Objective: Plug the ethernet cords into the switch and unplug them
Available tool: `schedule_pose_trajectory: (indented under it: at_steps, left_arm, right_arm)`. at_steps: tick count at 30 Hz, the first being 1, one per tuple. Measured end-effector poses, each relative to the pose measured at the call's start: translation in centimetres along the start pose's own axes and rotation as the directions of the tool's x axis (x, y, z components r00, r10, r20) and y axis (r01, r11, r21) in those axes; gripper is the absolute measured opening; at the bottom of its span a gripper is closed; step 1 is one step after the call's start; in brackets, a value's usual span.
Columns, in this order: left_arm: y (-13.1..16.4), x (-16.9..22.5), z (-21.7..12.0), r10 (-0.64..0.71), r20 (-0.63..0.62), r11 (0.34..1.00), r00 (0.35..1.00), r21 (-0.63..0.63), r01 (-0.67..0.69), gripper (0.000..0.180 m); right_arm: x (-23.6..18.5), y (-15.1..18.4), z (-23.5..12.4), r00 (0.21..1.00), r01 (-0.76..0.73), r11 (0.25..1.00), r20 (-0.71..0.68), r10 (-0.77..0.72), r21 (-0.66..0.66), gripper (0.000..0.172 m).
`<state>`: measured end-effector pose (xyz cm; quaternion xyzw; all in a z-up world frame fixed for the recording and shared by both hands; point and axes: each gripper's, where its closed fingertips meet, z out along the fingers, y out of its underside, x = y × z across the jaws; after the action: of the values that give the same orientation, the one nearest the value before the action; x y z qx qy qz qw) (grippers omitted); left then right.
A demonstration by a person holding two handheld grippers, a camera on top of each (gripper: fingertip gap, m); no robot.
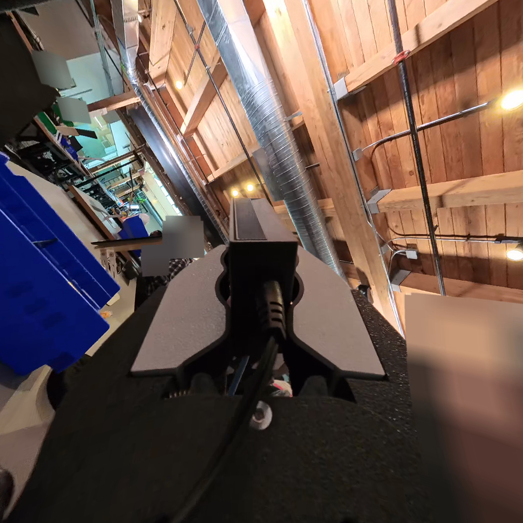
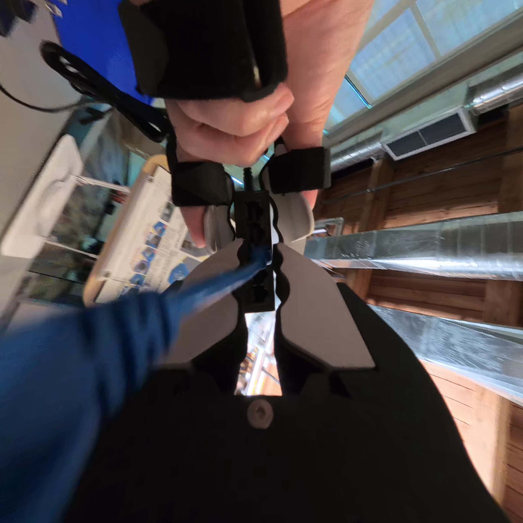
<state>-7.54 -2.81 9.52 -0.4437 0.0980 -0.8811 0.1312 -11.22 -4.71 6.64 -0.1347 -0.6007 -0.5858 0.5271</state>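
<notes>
The left gripper [image 1: 261,271] clamps the black switch [image 1: 261,254] aloft. 1 blue ethernet cord [image 2: 226,283] sits plugged into a middle port; the right gripper [image 2: 259,254] straddles its plug, jaws slightly apart, other ports empty

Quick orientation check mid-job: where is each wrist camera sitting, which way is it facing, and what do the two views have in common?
Left wrist view: on the left tongs, tilted up at the wooden ceiling; its own fingers flank the black switch, black power cord facing the camera.
Right wrist view: on the right tongs, facing the switch's port side and the blue ethernet cord plugged into it; behind show the person's hand and the left tongs.
Shared: the switch, seen from opposite ends, and the ceiling.
</notes>
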Motion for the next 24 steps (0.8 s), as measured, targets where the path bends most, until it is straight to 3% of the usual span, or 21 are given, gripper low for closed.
schedule_pose_trajectory:
  at_steps: [3, 7, 11, 24]
  left_arm:
    - [-0.4, 0.1, -0.3, 0.026, 0.03, 0.999, 0.999, 0.038, -0.027, 0.038]
    - [-1.0, 0.7, -0.5, -0.033, -0.028, 0.996, 0.999, 0.077, 0.035, 0.038]
    - [-1.1, 2.1, -0.4, 0.056, -0.017, 0.995, 0.998, 0.089, -0.054, 0.038]
    - [-1.4, 3.2, -0.6, 0.017, -0.041, 0.988, 0.999, 0.151, -0.011, 0.038]
  right_arm:
    - [0.1, -0.3, 0.5, 0.998, 0.055, 0.998, -0.028, -0.056, -0.028, 0.013]
    - [0.5, -0.1, 1.1, 0.997, -0.074, 0.996, 0.034, 0.075, -0.044, 0.013]
    - [1.9, 0.0, 1.1, 0.997, -0.025, 0.996, -0.071, 0.018, -0.09, 0.013]
    - [3.2, 0.2, 1.0, 0.989, -0.111, 0.987, -0.114, 0.098, -0.116, 0.016]
